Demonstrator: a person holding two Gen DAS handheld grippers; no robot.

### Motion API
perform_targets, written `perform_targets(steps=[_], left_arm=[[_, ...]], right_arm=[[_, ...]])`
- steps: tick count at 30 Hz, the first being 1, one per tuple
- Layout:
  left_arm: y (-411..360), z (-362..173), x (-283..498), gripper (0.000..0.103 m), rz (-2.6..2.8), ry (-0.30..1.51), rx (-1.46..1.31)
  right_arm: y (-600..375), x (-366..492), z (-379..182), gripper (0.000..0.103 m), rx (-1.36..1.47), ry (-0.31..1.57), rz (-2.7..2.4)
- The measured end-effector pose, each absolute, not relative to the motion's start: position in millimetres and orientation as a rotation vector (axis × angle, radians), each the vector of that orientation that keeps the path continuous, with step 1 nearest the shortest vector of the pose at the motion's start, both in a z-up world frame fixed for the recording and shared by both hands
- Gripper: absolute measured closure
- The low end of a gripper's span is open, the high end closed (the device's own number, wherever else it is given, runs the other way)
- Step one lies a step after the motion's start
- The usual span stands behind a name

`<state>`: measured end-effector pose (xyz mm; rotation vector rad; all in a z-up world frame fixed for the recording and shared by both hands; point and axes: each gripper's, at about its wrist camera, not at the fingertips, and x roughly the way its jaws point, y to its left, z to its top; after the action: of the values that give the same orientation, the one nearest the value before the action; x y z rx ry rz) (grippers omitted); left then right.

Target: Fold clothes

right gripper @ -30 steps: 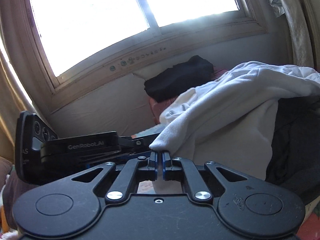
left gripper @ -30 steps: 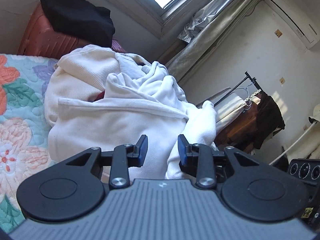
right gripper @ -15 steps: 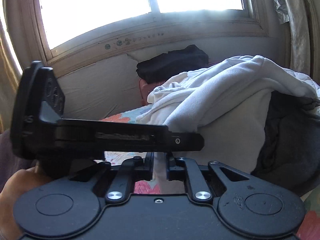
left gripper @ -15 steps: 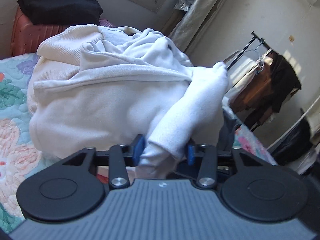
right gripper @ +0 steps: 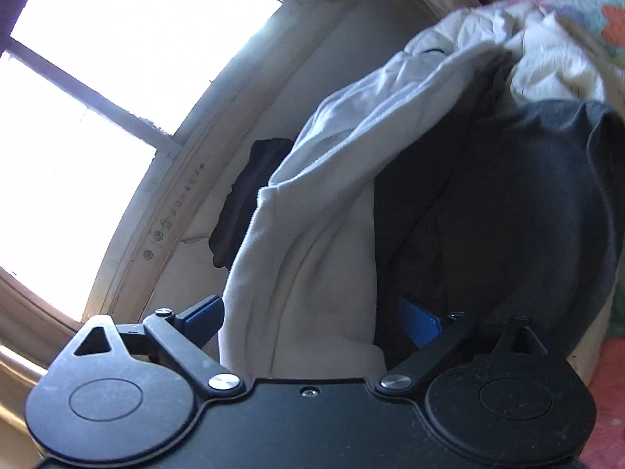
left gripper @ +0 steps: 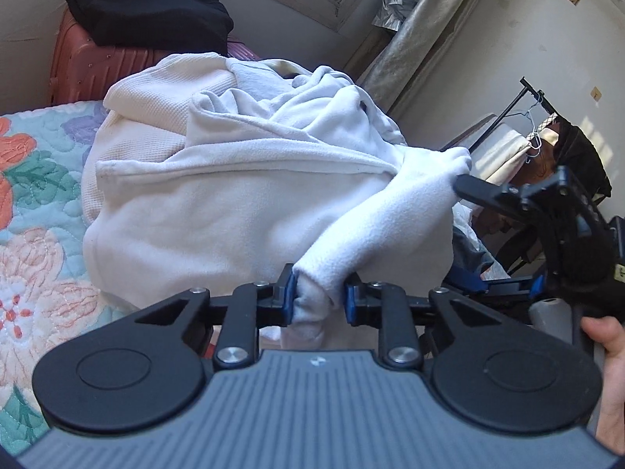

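Note:
A white fleece garment [left gripper: 242, 203] lies heaped on the floral quilt [left gripper: 35, 195]. My left gripper [left gripper: 318, 297] is shut on the end of its sleeve [left gripper: 312, 305], which bunches between the blue pads. My right gripper [right gripper: 312, 316] is open wide, with white fabric [right gripper: 304, 273] hanging between its jaws and a dark grey garment [right gripper: 508, 215] to the right. In the left wrist view the right gripper's body [left gripper: 547, 211] sits at the right, against the sleeve's far end.
A cream waffle-knit garment [left gripper: 156, 93] lies behind the white one. Black folded clothes [left gripper: 148, 11] rest on a pink suitcase [left gripper: 86, 66] by the wall. A clothes rack [left gripper: 539, 125] stands at the right. The window [right gripper: 97, 97] is bright.
My left gripper has closed on the white sleeve end. My right gripper has opened wide, let go of the fabric edge, and rolled sideways.

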<state>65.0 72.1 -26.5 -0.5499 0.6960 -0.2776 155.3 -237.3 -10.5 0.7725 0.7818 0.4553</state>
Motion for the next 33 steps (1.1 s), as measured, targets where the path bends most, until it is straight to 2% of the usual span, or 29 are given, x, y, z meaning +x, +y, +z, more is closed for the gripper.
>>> perform_targets(steps=[3,5,7,8,10,12,15,17,19,21,23,25,26,27,29,33], left_arm=[[78.7,-30.6,63.7,0.073,-0.289,0.704,-0.597],[92.1,-36.4,64.9,0.061,-0.304,0.703,-0.676],[106.3,-42.8,66.0,0.053,-0.292,0.694,-0.744],[109.4,-43.4,67.2,0.044,-0.283,0.695,-0.742],[108.3,-40.0,70.0,0.032,-0.241,0.695,-0.694],[104.4,-36.5,73.9,0.032,-0.221,0.709,-0.677],[98.1,-35.9,78.0,0.032,-0.241,0.710,-0.674],[96.6,-39.7,80.2,0.032,-0.248,0.701,-0.666],[99.6,-47.6,82.3,0.030,-0.273,0.690,-0.692],[101.7,-53.1,84.8,0.030,-0.294,0.681,-0.713],[101.8,-57.5,88.4,0.027,-0.310,0.674,-0.725],[100.6,-58.1,88.4,0.029,-0.313,0.658,-0.741],[98.0,-53.9,86.3,0.037,-0.326,0.641,-0.722],[95.5,-49.6,84.2,0.040,-0.340,0.623,-0.703],[85.2,-39.8,77.9,0.047,-0.369,0.584,-0.624],[67.4,-26.7,68.6,0.054,-0.449,0.548,-0.578]], right_arm=[[-211.6,167.7,-9.5,0.005,0.715,0.770,0.448],[-192.4,167.1,0.8,0.009,0.603,0.723,0.422],[-172.0,158.9,15.0,0.035,0.456,0.663,0.422],[-161.8,153.9,22.5,0.041,0.380,0.630,0.425],[-144.1,140.9,36.9,0.055,0.248,0.573,0.467],[-131.5,127.9,48.1,0.059,0.155,0.538,0.553],[-117.8,124.0,51.1,0.058,0.036,0.533,0.591],[-121.1,134.2,45.1,0.051,0.057,0.558,0.549],[-127.6,145.1,38.4,0.036,0.103,0.588,0.513],[-127.6,153.9,28.4,0.027,0.108,0.602,0.470],[-122.3,153.1,20.5,0.026,0.093,0.613,0.444],[-111.7,142.4,23.4,0.050,0.054,0.590,0.438],[-109.8,135.4,26.4,0.055,0.045,0.577,0.442],[-107.8,128.4,29.3,0.059,0.035,0.565,0.447],[-116.2,118.1,37.0,0.062,0.068,0.556,0.449],[-141.4,96.5,49.2,0.063,0.128,0.539,0.448]])
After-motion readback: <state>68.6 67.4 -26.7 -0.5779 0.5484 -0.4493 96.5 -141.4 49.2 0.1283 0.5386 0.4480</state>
